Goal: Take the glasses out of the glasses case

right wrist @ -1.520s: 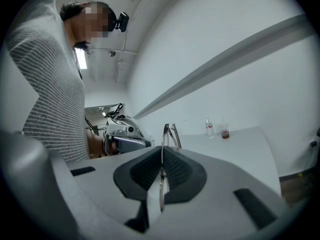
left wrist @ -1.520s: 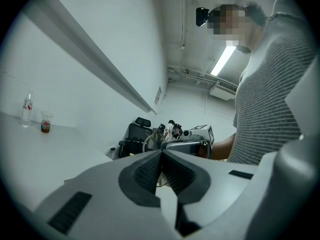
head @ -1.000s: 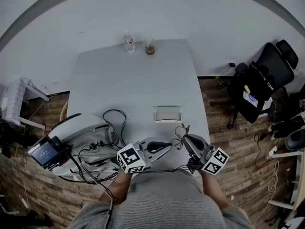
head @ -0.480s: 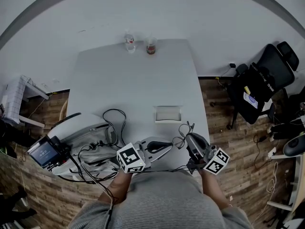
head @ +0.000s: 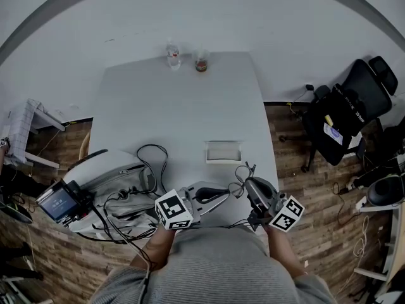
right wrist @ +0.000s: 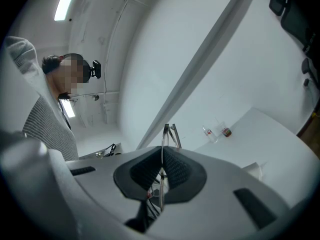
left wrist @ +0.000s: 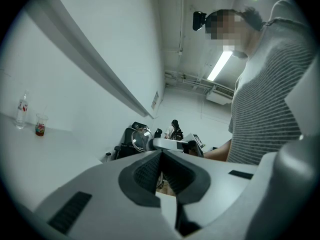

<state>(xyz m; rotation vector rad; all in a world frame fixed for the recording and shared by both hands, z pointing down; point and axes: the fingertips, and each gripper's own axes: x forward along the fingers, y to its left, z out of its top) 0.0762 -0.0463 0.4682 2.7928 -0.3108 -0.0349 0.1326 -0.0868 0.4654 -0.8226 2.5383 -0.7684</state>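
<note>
The right claw (right wrist: 163,158) is closed tight on the glasses (right wrist: 170,134). A thin wire rim runs edge-on between its ribbed pads, and the folded arms stick up past the tips toward 12 o'clock in the right gripper view. In the head view the glasses hang in the air off the tabletop's (head: 171,106) near edge at about 5 o'clock, clear of the surface. The case (head: 223,151) lies on the tabletop just past them, toward 12 o'clock from the claws, and the glasses are out of it. It is a pale rectangle and nothing touches it.

The left claw (left wrist: 161,156) has its pads together at the tips, and I can make out nothing between them. It points level toward 3 o'clock in the head view, straight at the right claw, with its tips just beside the glasses. Whether it touches them I cannot tell. In its own view one round lens shows just beyond the tips.

A bottle (head: 173,56) and a cup (head: 201,62) stand side by side at the tabletop's far edge, at 12 o'clock. Cables (head: 130,211) sprawl at 8 o'clock. A black chair (head: 347,109) sits on the floor at 3 o'clock.
</note>
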